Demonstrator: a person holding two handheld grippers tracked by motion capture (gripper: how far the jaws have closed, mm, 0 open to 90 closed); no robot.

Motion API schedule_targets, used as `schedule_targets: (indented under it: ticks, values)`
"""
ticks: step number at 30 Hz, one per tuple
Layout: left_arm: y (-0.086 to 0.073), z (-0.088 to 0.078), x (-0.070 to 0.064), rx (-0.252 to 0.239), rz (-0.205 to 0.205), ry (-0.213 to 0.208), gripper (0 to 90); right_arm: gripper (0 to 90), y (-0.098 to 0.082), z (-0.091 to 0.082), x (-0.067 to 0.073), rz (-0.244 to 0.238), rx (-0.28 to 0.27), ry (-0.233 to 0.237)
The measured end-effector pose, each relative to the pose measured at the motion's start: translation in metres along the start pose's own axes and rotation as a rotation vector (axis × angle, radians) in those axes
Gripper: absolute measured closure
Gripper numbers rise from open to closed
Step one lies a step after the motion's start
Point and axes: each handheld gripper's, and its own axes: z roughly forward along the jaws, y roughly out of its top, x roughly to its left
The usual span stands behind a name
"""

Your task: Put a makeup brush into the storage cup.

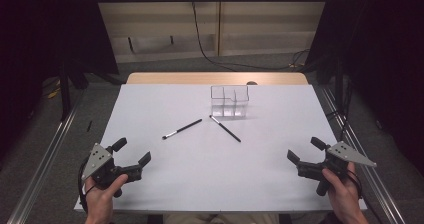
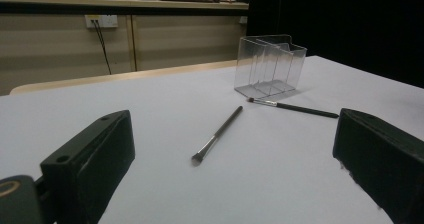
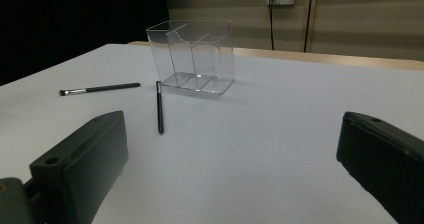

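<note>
I'm holding both the left gripper point(image 1: 131, 156) and right gripper point(image 1: 303, 151) open and empty, and the left brush point(image 1: 182, 129), lying diagonally ahead, is sitting nearer my left gripper, the right brush point(image 1: 225, 129) nearer my right.

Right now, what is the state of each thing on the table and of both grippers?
Organizer: upright, empty.
Left brush: lying flat, apart from the organizer.
Right brush: lying flat, tip near the organizer.
Left gripper: open, holding nothing.
Right gripper: open, holding nothing.
</note>
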Motion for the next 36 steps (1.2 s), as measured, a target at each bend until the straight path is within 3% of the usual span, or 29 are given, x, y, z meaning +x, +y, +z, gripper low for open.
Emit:
schedule_targets:
  ticks: [4,8,9,14,24,26,29,36]
  values:
    - [0.001,0.002,-0.001,0.027,-0.003,0.042,4.8,0.0,-0.001,0.001,-0.001,-0.005,0.011,-0.001]
    - [0.000,0.003,-0.001,0.041,-0.003,0.039,4.8,0.0,-0.001,0.002,-0.003,-0.005,0.015,-0.003]
    - [0.000,0.004,-0.001,0.049,0.013,0.040,4.7,0.0,-0.001,0.003,-0.003,-0.010,0.015,-0.004]
    - [0.001,0.006,-0.005,0.052,0.019,0.023,4.8,0.0,-0.001,0.004,-0.001,-0.005,0.019,0.009]
    - [0.004,0.017,-0.016,0.080,0.032,-0.054,4.5,0.0,-0.001,0.003,-0.001,-0.004,0.019,0.007]
    - [0.007,0.022,-0.017,0.085,0.021,-0.053,4.8,0.0,-0.001,0.004,-0.001,-0.011,0.023,0.011]
    - [0.010,0.030,-0.019,0.088,0.035,-0.056,4.8,0.0,-0.001,0.007,0.000,-0.008,0.033,0.016]
    - [0.023,0.045,-0.009,0.088,0.053,-0.046,4.3,0.0,-0.001,0.008,0.001,-0.017,0.035,0.026]
